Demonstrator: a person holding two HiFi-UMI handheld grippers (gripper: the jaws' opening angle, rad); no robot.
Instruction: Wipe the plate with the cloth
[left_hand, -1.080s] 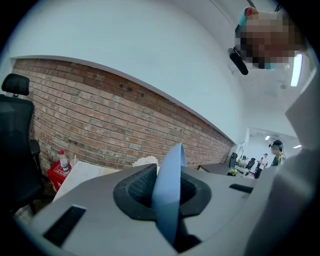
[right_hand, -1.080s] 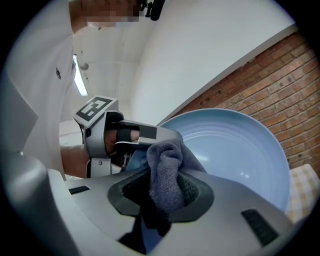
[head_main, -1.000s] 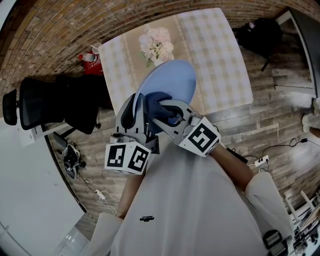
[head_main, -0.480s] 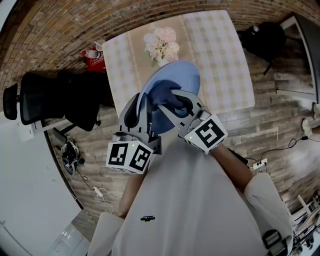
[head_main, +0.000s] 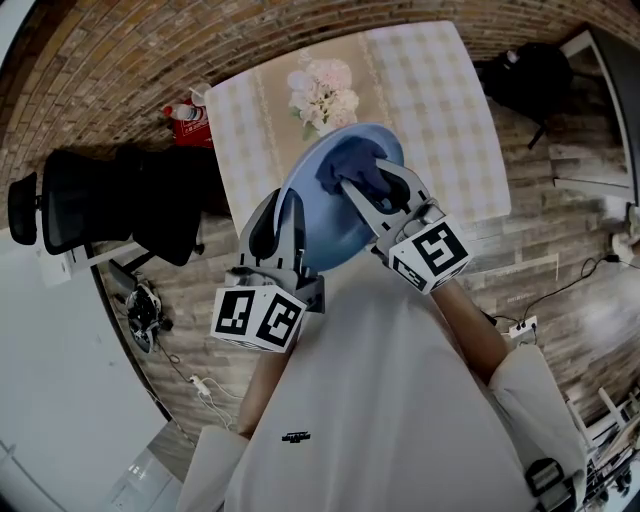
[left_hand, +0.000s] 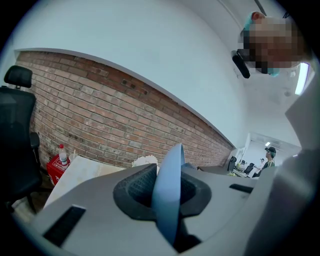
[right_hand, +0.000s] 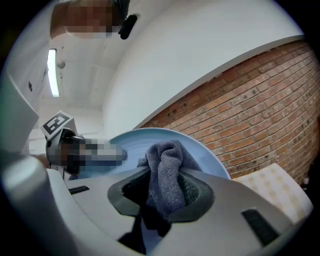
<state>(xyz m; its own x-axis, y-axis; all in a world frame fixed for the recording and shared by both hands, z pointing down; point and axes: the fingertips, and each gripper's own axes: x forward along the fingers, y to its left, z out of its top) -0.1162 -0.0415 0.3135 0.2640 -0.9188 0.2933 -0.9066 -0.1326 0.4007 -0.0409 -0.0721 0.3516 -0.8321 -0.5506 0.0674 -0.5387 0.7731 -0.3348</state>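
Since a second ago the right claw (head_main: 372, 182) has slid its cloth (head_main: 348, 162) up across the plate (head_main: 318, 222), from the lower middle of the dish to a spot near the rim at about 1 o'clock, and the plate itself has shifted slightly toward 12 o'clock in the head view. Wooden floor (head_main: 560, 240) fills the 3 o'clock side of that view and a brick wall (head_main: 110, 60) curves across from 10 to 12 o'clock. A bench (head_main: 445, 110) under a pale checked covering lies at 12 o'clock, and a black office chair (head_main: 95, 205) stands well apart from it at 9 o'clock. The light blue plate is held in the air, tilted, over the bench's near edge, with its upper rim toward the bench. The left claw (head_main: 283, 215) is clenched on the plate's rim at roughly 7 o'clock; its own view shows the rim edge-on, pinched between the two dark pads. The right claw is clenched on the dark blue cloth, which bunches up between its pads and presses against the plate's face. A bunch of pale flowers (head_main: 322, 90) sits on the bench just beyond the plate at 12 o'clock. A red box (head_main: 192, 128) with a small bottle (head_main: 178, 110) on it stands beside the bench's corner at 11 o'clock.
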